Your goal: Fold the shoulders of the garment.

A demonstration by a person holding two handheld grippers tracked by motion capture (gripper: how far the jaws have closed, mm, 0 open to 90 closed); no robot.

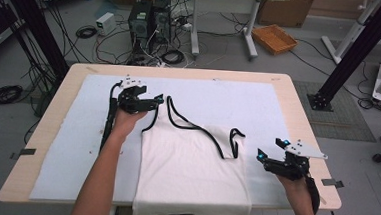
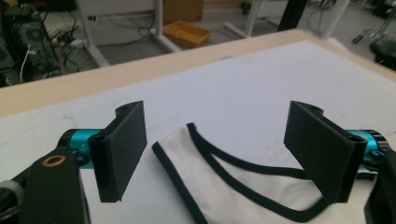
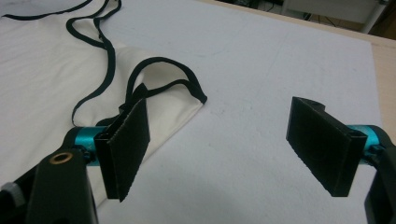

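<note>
We are spreading the white tank top [image 1: 189, 172] flat on the white mat [image 1: 273, 107]; both grippers, left [image 1: 149, 101] and right [image 1: 270, 155], are standing open, holding nothing. Next we probably need to pinch its folded right strap [image 1: 234, 140] and draw it toward the mat's far edge.

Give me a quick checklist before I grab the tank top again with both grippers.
1. Left gripper open: ok, jaws wide apart.
2. Right gripper open: ok, nothing between its jaws.
3. Tank top flat on the white mat: not ok, the right strap is folded over and the hem hangs off the near edge.
4. Left strap lined up with the left gripper: ok, it lies between the jaws.
5. Right gripper near the garment: ok, just beside its right edge.
</note>
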